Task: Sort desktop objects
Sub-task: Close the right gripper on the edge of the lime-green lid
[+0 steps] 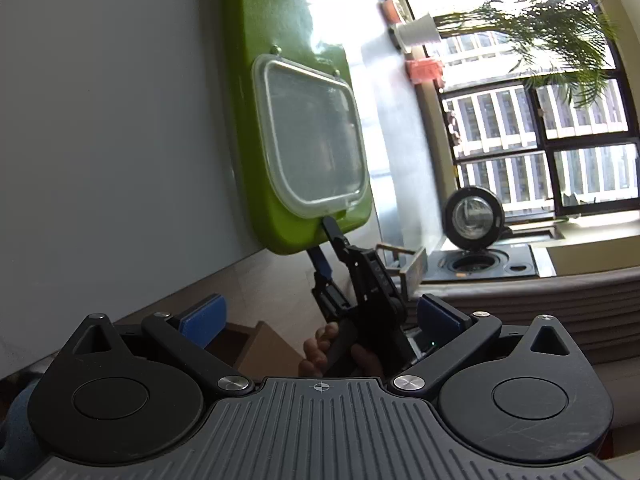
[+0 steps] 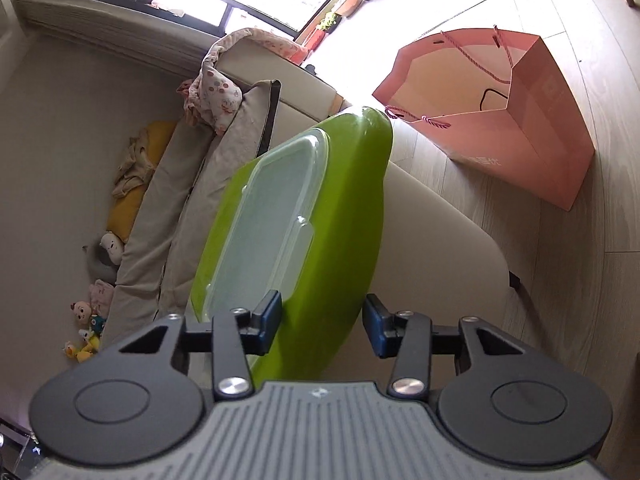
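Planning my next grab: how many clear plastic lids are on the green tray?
1. The clear lid lies on the green tray, toward its near end; anything under it is hidden.

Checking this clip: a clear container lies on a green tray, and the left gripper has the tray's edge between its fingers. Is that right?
Wrong gripper. It is the right gripper that has the edge of the green tray between its fingers, as the right wrist view shows. The left gripper stands open, short of the tray. The clear container does lie on the tray.
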Demonstrator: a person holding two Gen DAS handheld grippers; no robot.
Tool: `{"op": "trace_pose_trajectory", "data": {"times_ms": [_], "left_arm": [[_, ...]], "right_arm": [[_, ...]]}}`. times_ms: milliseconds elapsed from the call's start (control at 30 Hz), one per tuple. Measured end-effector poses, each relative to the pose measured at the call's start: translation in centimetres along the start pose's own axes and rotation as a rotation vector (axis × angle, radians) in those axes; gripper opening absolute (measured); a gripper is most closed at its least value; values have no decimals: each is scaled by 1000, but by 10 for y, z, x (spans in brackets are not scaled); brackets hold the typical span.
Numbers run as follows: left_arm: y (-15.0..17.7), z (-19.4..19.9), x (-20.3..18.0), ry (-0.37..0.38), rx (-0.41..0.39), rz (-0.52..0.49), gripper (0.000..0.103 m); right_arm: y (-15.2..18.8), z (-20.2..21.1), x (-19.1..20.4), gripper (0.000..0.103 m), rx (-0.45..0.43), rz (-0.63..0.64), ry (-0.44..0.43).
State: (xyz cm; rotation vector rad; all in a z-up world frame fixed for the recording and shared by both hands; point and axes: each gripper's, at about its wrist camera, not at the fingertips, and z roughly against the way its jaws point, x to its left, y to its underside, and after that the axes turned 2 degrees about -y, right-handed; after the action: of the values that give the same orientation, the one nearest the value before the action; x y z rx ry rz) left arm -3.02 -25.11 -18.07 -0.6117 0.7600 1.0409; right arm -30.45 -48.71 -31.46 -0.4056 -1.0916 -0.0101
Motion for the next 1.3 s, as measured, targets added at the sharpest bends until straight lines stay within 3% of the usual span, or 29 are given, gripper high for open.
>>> {"op": "trace_pose_trajectory", "data": {"times_ms": [133, 200, 267, 367, 433, 567, 667, 967, 1200, 1300], "left_arm": [[2, -5, -2, 23, 22, 5, 103], [1, -11, -2, 35, 31, 4, 103], [-2, -14, 0, 45, 38, 13, 103], [-7, -20, 0, 59, 47, 23, 103], [-11, -18, 2, 49, 38, 15, 103], [-23, -15, 6, 51, 6, 14, 103], [-35, -20, 9, 47, -11, 14, 103], [-79, -60, 14, 0, -21, 39, 103], [-89, -93, 7, -87, -42, 47, 103], [-89, -92, 6, -86, -55, 35, 103]], "right_arm": [[3, 33, -16, 44, -14, -21, -25], [10, 46, -28, 54, -25, -26, -32], [16, 51, -38, 81, -43, -51, -67], [21, 42, -41, 84, -49, -102, -126], [24, 31, -40, 80, -52, -131, -143], [23, 17, -36, 47, -28, -178, -107], [15, 28, -35, 37, -31, -285, -110], [-24, 74, -18, 20, 101, -467, -154], [-23, 100, -30, 19, 187, -485, -181], [-23, 106, -36, 19, 217, -471, -193]]}}
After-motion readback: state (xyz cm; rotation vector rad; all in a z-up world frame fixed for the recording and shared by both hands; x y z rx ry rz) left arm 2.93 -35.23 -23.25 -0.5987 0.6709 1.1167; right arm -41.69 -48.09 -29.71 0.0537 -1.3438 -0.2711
